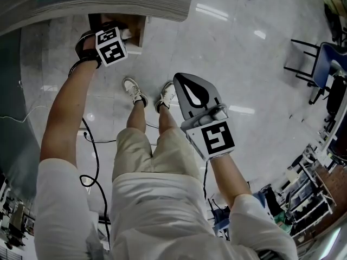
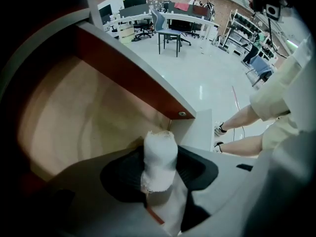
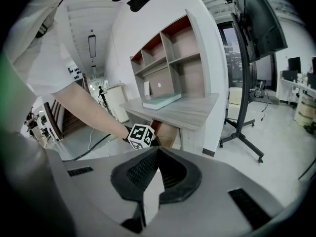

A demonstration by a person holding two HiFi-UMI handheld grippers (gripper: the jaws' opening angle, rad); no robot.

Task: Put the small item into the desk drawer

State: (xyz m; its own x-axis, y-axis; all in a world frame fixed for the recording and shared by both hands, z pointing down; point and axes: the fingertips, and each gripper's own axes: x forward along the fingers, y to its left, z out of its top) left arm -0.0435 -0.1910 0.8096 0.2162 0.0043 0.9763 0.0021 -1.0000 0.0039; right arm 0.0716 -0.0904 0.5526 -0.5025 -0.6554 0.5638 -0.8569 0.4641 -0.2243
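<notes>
Desk drawer (image 2: 74, 117), open: white wrapped roll (image 2: 160, 167) at 6 o'clock, pinched by left gripper (image 2: 159, 152). Right gripper (image 3: 157, 150): jaws pressed together.

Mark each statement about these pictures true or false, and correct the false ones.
1. The left gripper holds a white item. True.
2. The right gripper also holds an item. False: its jaws are together, with nothing between them.
3. The left gripper is at the open drawer. True.
4. The book lies on the floor. False: it lies on the desk.
</notes>
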